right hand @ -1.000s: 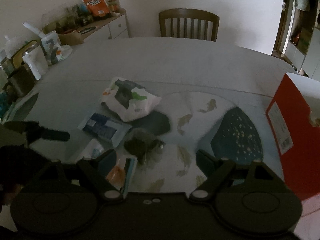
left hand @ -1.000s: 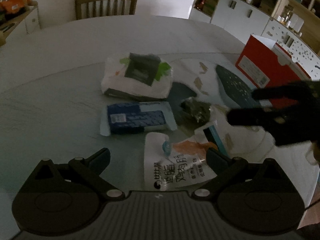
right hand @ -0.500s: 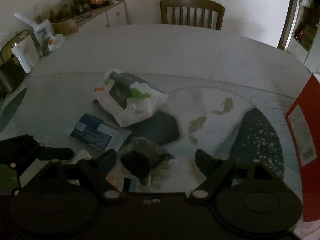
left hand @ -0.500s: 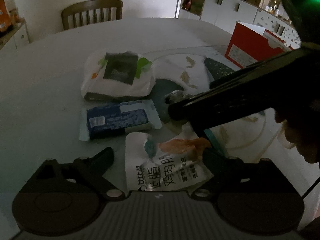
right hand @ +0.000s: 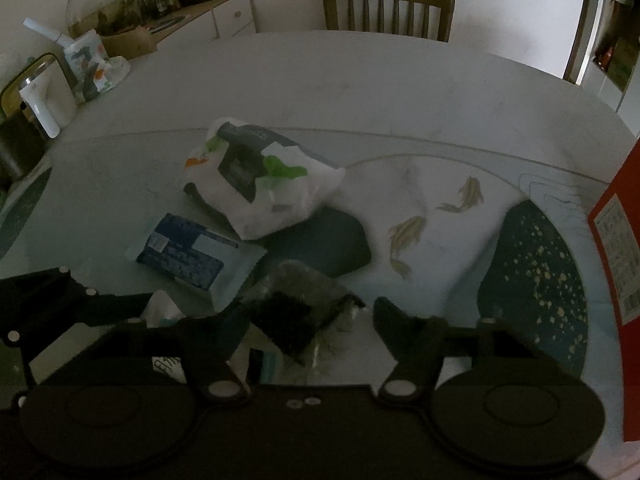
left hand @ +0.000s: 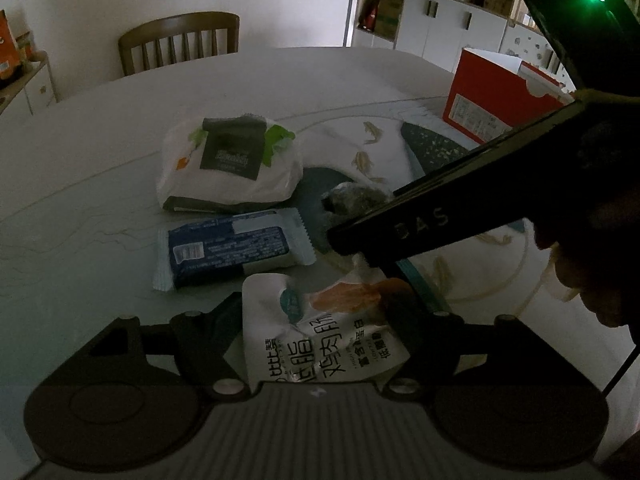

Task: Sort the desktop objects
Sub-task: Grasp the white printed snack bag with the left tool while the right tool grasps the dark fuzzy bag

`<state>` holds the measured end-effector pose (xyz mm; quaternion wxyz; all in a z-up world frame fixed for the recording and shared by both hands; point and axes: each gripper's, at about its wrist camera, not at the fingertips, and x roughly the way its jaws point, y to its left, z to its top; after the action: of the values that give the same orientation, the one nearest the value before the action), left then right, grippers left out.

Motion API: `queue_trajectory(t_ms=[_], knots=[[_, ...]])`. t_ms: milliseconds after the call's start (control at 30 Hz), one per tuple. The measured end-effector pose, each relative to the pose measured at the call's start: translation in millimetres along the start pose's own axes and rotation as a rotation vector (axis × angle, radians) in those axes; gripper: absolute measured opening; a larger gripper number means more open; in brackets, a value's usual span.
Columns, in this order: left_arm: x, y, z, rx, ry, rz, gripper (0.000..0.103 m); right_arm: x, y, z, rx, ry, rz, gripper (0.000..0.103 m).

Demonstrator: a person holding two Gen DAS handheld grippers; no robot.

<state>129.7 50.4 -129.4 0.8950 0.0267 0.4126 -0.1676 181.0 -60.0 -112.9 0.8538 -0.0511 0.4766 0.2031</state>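
Several packets lie on the round table. A white pouch with black characters (left hand: 320, 340) sits between the open fingers of my left gripper (left hand: 316, 312). A blue wrapped packet (left hand: 232, 248) and a white bag with a dark label (left hand: 232, 164) lie beyond it. A dark clear-wrapped packet (right hand: 296, 312) lies between the open fingers of my right gripper (right hand: 304, 312); the fingers are not closed on it. The right gripper's body (left hand: 460, 204) crosses the left wrist view above the pouch. The blue packet (right hand: 188, 256) and white bag (right hand: 260, 188) also show in the right wrist view.
A red box (left hand: 496, 100) stands at the table's right side, its edge (right hand: 616, 280) in the right wrist view. A wooden chair (right hand: 388, 12) stands at the far side. A kettle (right hand: 44, 100) and clutter sit at the left.
Both grippers have moved forward and down towards the packets. The right gripper now straddles the dark packet, and the left gripper's fingers straddle the white pouch.
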Motion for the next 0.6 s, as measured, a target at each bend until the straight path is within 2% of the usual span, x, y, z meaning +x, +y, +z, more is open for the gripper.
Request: queue_trajectory(t_ms=[100,233,600], knots=[[-0.8,1.1,-0.4,-0.008,-0.004,-0.005,0.076,-3.7,-2.7,-1.1,0.007,-0.007,-0.002,0.050],[-1.7,1.5,-1.3,-0.015,-0.007,-0.005,0.076,-11.0,-7.6,-4.1,0.023,-0.018,-0.010,0.044],[-9.3,3.1,-2.8,-0.059,0.002,-0.006,0.075,-44.4,-21.5,-12.1,0.024,-0.054,-0.032,0.041]])
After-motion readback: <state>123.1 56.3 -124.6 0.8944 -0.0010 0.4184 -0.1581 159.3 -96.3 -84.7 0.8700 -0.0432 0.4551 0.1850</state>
